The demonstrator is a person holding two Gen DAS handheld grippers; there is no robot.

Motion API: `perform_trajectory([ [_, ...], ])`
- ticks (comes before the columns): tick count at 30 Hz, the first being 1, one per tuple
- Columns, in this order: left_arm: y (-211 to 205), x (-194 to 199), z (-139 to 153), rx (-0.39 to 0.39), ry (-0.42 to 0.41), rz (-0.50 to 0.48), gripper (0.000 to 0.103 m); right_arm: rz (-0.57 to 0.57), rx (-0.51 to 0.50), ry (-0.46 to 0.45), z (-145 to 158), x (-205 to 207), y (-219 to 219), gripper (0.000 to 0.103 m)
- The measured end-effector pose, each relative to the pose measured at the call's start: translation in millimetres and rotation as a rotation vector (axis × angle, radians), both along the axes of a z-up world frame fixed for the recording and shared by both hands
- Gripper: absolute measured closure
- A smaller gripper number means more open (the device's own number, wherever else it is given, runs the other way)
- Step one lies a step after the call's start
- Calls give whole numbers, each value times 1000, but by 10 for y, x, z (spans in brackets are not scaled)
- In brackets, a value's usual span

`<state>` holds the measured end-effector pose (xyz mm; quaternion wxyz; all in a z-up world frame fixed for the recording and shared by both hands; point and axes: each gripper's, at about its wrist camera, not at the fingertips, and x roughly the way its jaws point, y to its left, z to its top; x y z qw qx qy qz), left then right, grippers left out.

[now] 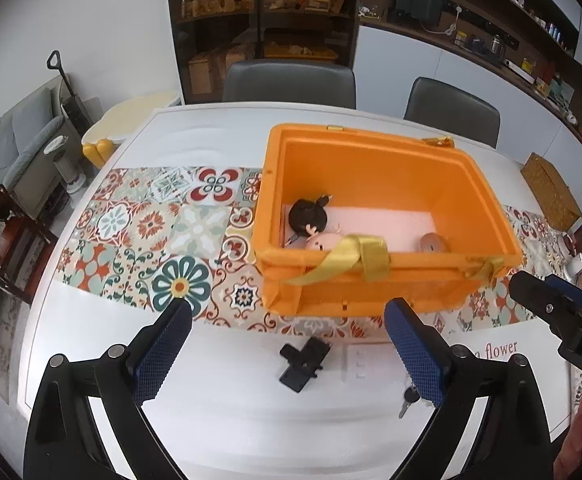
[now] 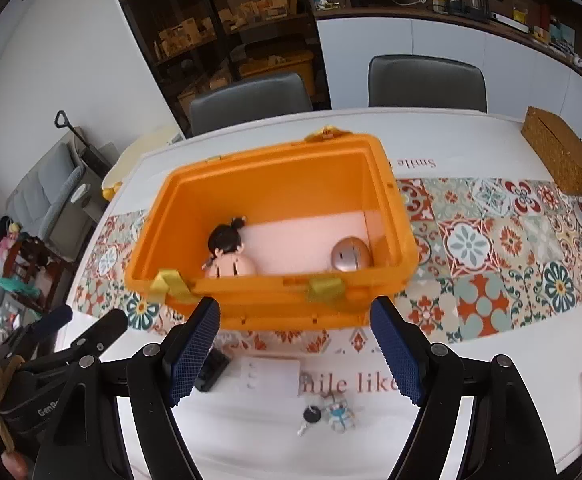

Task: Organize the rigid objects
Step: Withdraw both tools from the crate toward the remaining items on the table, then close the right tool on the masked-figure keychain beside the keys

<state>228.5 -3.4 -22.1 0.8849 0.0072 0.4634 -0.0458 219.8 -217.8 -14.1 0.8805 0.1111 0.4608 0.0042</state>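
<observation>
Left gripper [image 1: 287,344]: jaws wide apart, nothing between them, above the black clip [image 1: 304,364] on the table [image 1: 211,432]. White card [image 2: 269,376] just right of the clip; keys [image 2: 327,416] nearer (charm attached, possibly a small figure, blurred). Bin [image 2: 275,216] behind holds a doll [image 2: 229,256] and a metal ball [image 2: 350,258]. Right gripper [image 2: 295,356]: jaws likewise apart, empty.

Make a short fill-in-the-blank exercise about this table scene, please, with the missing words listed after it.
1. The doll lies inside the ____ bin.
2. The key lies on the table, ____ the bin.
3. The right gripper holds ____ between its blue pads.
4. The wicker box stands on the ____.

Missing words: orange; outside; nothing; table
</observation>
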Motion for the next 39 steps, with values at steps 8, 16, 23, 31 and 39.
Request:
perform_trajectory([
  [8, 2, -109, -213, 7, 52, 4, 5, 5, 7, 58, -226, -134, 12, 26],
  [16, -31, -174, -453, 7, 111, -3, 5, 12, 6, 126, -483, -211, 14, 26],
  [23, -62, -204, -637, 24, 156, -6, 5, 16, 15, 210, -749, -240, -14, 27],
  [31, -73, -244, -859, 34, 217, -1, 5, 33, 17, 275, -998, -245, -4, 28],
  [39, -48, -277, -1062, 47, 261, 10, 5, 53, 23, 340, -1262, -250, 35, 29],
])
